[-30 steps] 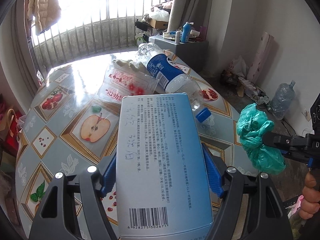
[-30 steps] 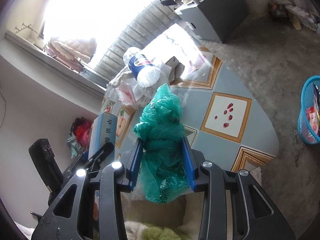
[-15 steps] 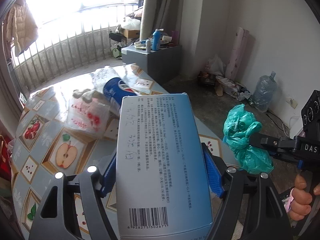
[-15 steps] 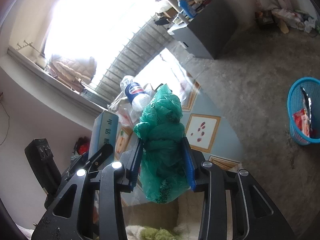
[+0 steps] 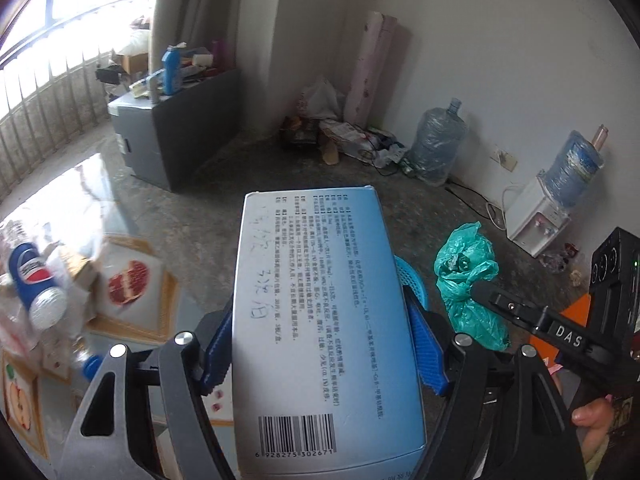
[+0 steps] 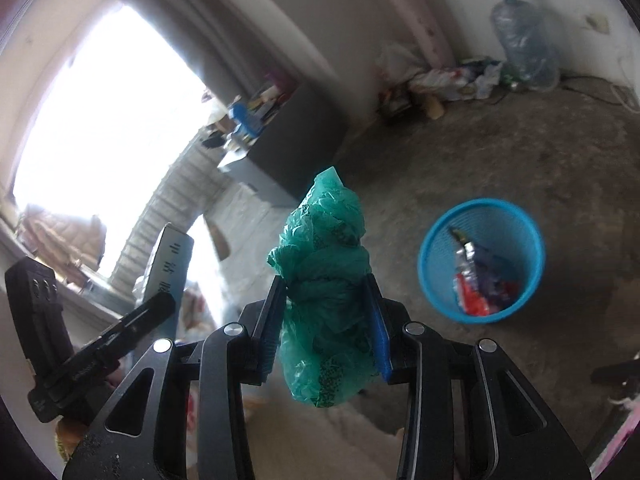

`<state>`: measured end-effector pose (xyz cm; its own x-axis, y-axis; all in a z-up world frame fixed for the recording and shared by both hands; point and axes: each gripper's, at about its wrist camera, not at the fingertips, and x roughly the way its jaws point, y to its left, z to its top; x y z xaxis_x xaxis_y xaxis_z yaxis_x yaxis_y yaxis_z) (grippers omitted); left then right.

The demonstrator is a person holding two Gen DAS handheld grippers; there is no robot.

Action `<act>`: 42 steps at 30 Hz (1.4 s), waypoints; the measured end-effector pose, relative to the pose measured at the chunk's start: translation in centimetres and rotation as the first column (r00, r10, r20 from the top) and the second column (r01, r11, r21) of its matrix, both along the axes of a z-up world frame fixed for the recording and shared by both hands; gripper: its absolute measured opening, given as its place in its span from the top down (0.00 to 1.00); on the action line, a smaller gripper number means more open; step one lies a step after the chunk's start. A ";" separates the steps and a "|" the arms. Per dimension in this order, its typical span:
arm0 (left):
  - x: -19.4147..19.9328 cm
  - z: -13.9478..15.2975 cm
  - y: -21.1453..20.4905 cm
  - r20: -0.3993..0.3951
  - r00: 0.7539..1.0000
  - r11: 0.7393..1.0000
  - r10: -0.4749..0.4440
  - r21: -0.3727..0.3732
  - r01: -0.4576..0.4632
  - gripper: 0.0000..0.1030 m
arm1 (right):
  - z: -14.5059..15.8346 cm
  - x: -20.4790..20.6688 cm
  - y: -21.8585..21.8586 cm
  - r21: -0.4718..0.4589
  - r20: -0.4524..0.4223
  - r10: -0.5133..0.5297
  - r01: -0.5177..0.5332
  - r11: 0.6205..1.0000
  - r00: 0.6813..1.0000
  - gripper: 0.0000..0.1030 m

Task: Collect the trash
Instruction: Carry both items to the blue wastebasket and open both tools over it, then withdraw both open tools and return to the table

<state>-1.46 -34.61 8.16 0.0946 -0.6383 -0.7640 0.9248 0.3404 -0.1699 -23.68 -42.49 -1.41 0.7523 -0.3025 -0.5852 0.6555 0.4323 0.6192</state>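
In the left wrist view, the left gripper (image 5: 320, 336) is clamped on a pale blue carton (image 5: 320, 312), its blue pads pressed against both long sides. The box fills the middle of the frame and hides most of what lies straight ahead; only a sliver of the blue basket (image 5: 412, 280) shows past its right edge. To the right, the right gripper (image 5: 480, 292) carries a crumpled green plastic bag (image 5: 466, 276), with part of a hand (image 5: 592, 416) visible below it. At far left, blurred, a bottle (image 5: 34, 284) and wrappers lie on the fruit-patterned table (image 5: 132, 280), so more trash appears to remain there.

In the right wrist view, the right gripper (image 6: 326, 320) is closed on the green plastic bag (image 6: 324, 280), which bulges above and below the pads. The blue basket (image 6: 482, 260) stands on the concrete floor to the right, well apart, already holding wrappers. The carton (image 6: 170, 264) and the left gripper's finger (image 6: 136, 320) appear at left.

The step in hand looks like carrying both pieces to the bin. Next, each load needs to come over the basket's mouth before the jaws part. The basket's full contents are too small to identify.
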 end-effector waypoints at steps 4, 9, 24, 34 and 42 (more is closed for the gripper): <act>-2.1 -2.7 -8.2 -0.103 0.991 0.993 -0.087 0.070 0.094 0.30 | -2.6 -2.5 -3.4 0.022 -0.069 -0.128 0.130 0.991 0.989 0.65; -4.4 -7.4 -17.2 -0.225 0.964 0.971 -0.141 0.159 0.179 0.30 | -7.4 -3.1 -7.7 0.118 -0.127 -0.194 0.209 0.971 0.973 0.65; -6.5 -13.1 -25.8 -0.226 0.965 0.970 -0.133 0.171 0.174 0.17 | -19.6 -2.7 -15.9 0.310 -0.199 -0.264 0.316 0.897 0.944 0.44; -7.6 -7.1 -19.9 -0.102 0.976 0.980 -0.191 0.039 0.196 0.11 | -15.9 -2.5 -14.1 0.180 -0.180 -0.285 0.316 0.931 0.942 0.41; -6.7 -1.0 -11.3 0.027 0.980 0.979 -0.197 -0.038 0.198 0.05 | -8.4 0.4 -9.6 -0.040 -0.159 -0.252 0.249 0.968 0.955 0.22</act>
<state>-8.15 -45.88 7.13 -0.0190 -0.6762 -0.7365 0.9770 0.1439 -0.1573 -23.33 -52.11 -9.84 0.5467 -0.4817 -0.6849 0.8350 0.2526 0.4888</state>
